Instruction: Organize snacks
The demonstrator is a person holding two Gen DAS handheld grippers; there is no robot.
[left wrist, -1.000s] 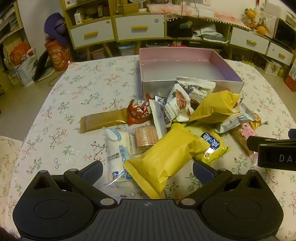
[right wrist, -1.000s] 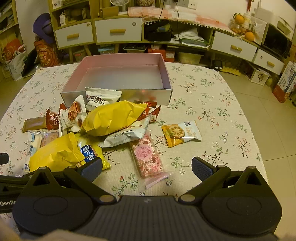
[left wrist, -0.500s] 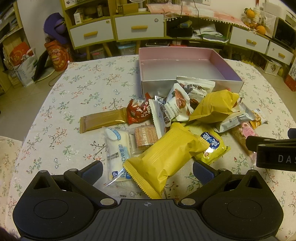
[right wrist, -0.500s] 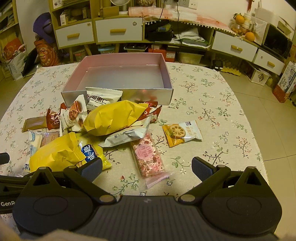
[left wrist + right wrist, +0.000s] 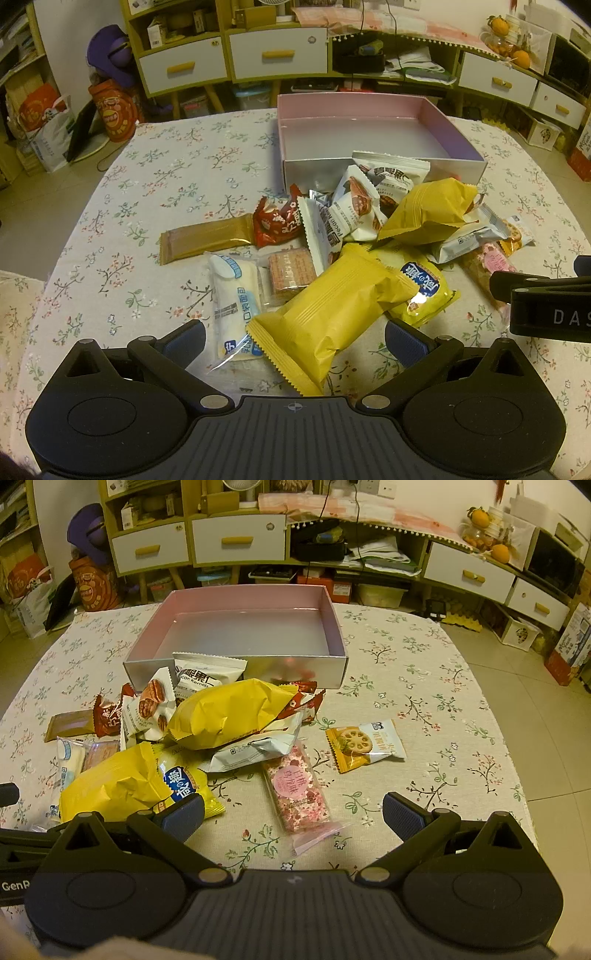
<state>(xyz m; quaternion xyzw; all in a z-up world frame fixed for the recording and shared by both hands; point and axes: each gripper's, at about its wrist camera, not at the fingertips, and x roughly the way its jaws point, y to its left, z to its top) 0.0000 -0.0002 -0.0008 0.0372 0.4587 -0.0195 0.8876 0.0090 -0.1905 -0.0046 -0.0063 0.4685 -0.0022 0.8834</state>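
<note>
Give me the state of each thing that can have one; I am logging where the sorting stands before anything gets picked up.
Pink box: open, no lid, empty inside.
Snack packets: sealed, piled on the table in front of the box.
Pink nougat bar: flat on the cloth, between the right fingers.
Lotus-root packet: lying apart from the pile.
Left gripper: open, astride a yellow packet.
Right gripper: open, holding nothing.
</note>
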